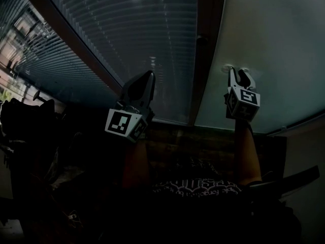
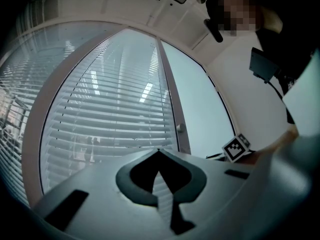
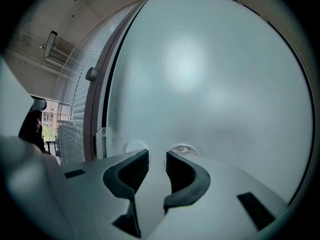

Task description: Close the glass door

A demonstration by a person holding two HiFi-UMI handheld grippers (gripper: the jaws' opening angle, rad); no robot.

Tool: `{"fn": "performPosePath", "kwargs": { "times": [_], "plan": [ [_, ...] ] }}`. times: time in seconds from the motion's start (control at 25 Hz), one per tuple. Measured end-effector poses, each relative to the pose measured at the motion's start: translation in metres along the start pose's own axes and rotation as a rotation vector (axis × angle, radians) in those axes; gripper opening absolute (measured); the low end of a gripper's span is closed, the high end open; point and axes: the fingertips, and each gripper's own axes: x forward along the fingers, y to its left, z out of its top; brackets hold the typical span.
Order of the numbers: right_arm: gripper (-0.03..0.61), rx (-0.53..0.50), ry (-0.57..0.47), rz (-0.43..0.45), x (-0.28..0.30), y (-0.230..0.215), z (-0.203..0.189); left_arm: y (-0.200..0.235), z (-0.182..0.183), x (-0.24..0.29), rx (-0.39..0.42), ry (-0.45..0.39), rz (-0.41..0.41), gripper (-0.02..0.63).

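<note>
**Head view, nearest first.** Patterned cloth (image 1: pixel 195 186) lies at 6 o'clock, and 2 forearms (image 1: pixel 247 151) rise from it toward 12 o'clock, each ending in a gripper.

**Left gripper.** The left gripper (image 1: pixel 148 78) sits just left of centre. In its own view, the left gripper (image 2: pixel 159 153) has jaws that meet at the tips with nothing between them. A spade-shaped opening behind the tips lets the blinds show through.

**Right gripper.** The right gripper (image 1: pixel 238 74) lies at 3 o'clock of the left one, with its marker cube (image 1: pixel 242 103) facing the camera. In its own view, the right gripper (image 3: pixel 157 159) has ribbed jaws standing a little apart and holding nothing, and bare frosted glass fills the gap. The tips are at or very near the door, but contact cannot be judged. 2 round discs (image 3: pixel 183 149) on the glass show just past the tips, 1 at 10 o'clock of the left jaw and 1 above the right jaw.

**Door.** The door (image 1: pixel 274 44) is a frosted pane that fills the head view from 12 to 4 o'clock. A dark post (image 1: pixel 204 50) borders it at 9 o'clock and carries a small knob (image 3: pixel 92 74). In the right gripper view, a dark strip separates the post from the pane's edge.

**Background.** Past the post, from 9 to 12 o'clock, slatted blinds (image 1: pixel 127 29) cover a window. Farthest away, at 9 o'clock, a bright outdoor scene (image 1: pixel 15 50) shows through the slats.
</note>
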Motion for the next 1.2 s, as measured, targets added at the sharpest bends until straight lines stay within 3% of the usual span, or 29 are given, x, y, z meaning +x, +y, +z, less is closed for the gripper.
{"fn": "performPosePath", "kwargs": {
  "times": [1.2],
  "plan": [
    [0.109,-0.036,0.013,0.019,0.005,0.002,0.002,0.001,0.000,0.000,0.000,0.006,-0.002,0.002]
  ]
}}
